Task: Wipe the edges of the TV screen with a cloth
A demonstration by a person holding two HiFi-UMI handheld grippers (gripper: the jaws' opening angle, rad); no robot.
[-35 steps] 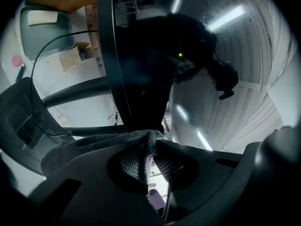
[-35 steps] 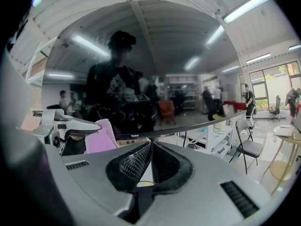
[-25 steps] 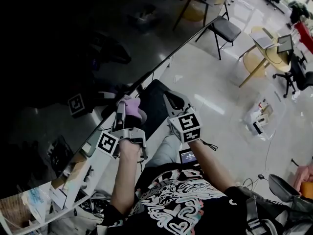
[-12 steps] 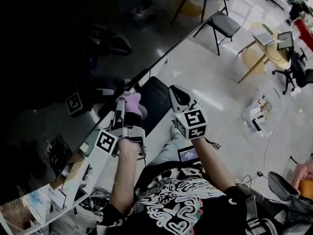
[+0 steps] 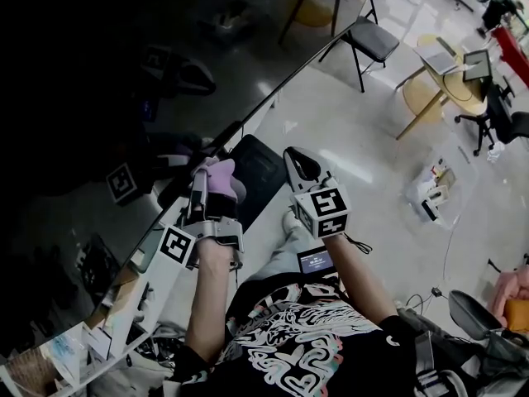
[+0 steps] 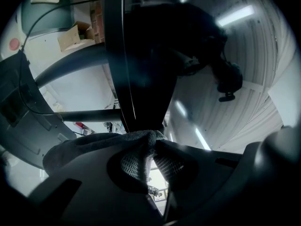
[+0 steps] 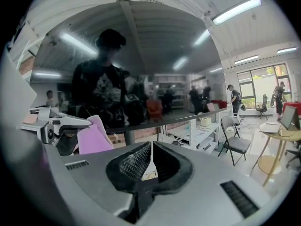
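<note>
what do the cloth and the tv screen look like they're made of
Cloth: soft lilac fabric, likely microfibre or fleece. It bunches in loose folds and shows a fuzzy, matt nap in the left gripper view.
TV screen: glossy dark panel, glass or hard plastic, cannot tell which. It gives sharp mirror reflections in the right gripper view.
</note>
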